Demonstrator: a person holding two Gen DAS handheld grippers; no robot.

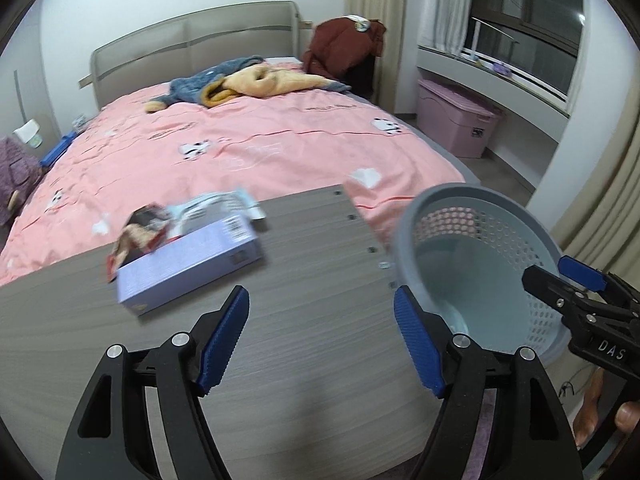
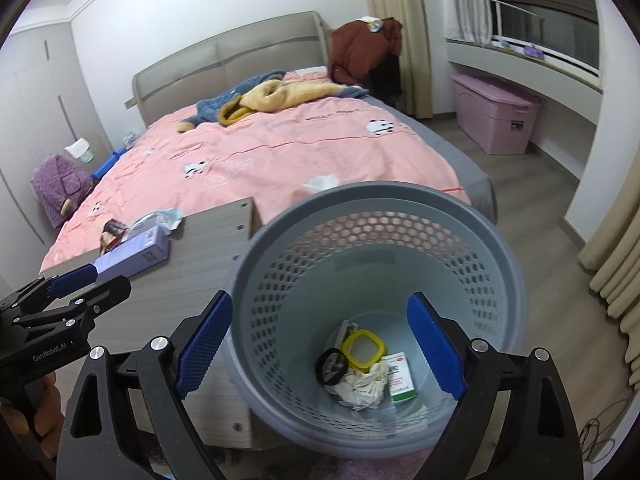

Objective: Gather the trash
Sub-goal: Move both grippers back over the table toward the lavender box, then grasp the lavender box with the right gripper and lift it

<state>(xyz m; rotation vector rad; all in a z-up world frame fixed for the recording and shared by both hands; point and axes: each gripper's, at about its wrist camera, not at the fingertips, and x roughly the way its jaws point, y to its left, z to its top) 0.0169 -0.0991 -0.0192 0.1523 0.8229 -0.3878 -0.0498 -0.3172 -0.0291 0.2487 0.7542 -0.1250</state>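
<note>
Still on the tabletop (image 1: pixel 304 320): lilac carton (image 1: pixel 188 268), with crumpled wrappers (image 1: pixel 140 232) touching its far side. Probably light, stiff, smooth-sided; best taken across the narrow width, squeezed gently against crushing. Left gripper (image 1: pixel 320 340) jaws wide, empty, near the carton. Right gripper (image 2: pixel 320 344) jaws wide, empty, above the perforated wastebasket (image 2: pixel 496 256) beside the tabletop, some trash inside.

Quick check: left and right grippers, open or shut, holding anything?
Left gripper: open, empty, over the table.
Right gripper: open, empty, above the bin.
</note>
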